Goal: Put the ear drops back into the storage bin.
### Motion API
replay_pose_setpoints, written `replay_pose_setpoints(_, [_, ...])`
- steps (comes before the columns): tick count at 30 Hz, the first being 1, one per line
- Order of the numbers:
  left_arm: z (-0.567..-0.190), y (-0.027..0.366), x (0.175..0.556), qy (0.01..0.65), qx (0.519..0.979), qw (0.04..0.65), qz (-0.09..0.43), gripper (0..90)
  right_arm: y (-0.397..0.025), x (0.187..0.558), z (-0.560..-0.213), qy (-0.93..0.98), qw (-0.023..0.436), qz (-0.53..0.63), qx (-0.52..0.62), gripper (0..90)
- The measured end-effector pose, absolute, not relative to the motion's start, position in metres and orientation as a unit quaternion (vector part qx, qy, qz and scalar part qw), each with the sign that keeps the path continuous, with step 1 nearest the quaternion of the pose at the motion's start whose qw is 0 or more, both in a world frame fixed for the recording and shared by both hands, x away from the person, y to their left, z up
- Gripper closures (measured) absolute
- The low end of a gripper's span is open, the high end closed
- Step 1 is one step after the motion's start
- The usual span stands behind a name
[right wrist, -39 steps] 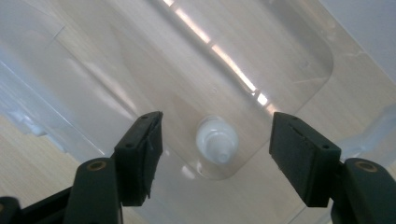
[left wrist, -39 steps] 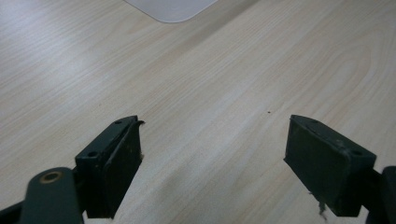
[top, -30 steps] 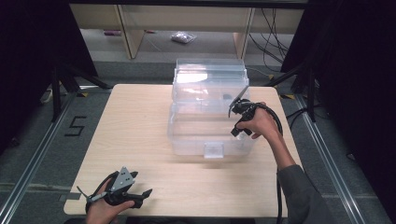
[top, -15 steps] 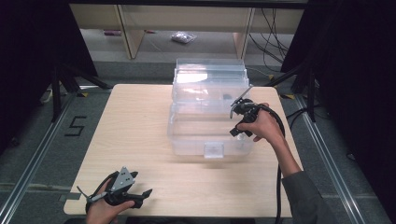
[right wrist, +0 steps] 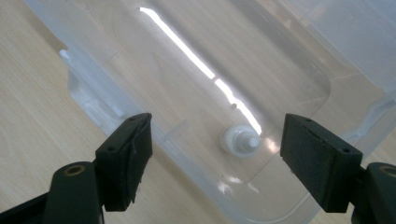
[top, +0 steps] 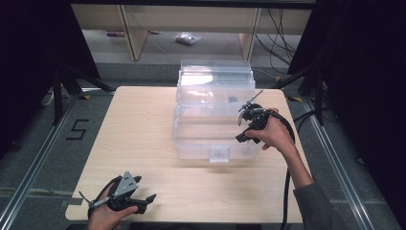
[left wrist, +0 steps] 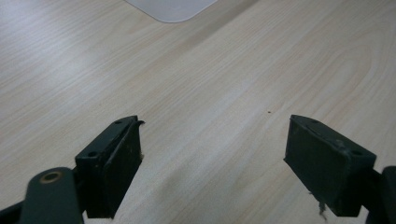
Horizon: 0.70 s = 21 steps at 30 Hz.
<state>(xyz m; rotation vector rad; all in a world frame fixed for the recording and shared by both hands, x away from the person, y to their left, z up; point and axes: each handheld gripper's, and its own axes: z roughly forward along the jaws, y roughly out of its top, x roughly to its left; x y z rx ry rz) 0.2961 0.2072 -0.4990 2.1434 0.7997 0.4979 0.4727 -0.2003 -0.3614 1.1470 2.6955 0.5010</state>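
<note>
Clear plastic box (top: pixel 215 117) sits mid-table (top: pixel 143 124), its long axis running away from me, a small white knob (right wrist: pixel 240 139) inside, my right tongs (right wrist: pixel 215 158) gaping above it, left tongs (left wrist: pixel 212 163) gaping over bare wood.

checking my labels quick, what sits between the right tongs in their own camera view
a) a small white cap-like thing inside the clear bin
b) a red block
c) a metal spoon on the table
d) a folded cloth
a: the right gripper view shows the open right tongs over the clear bin, with a small white cap-like thing on its floor between the jaws.
</note>
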Motion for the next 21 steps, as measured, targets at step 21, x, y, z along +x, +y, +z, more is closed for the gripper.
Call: replay_pose_setpoints(21, [-0.5,0.206,0.295,0.325,0.839,0.392,0.191,17.9,-0.206,0.454,-0.361,0.904,0.094,0.206,0.362,24.5])
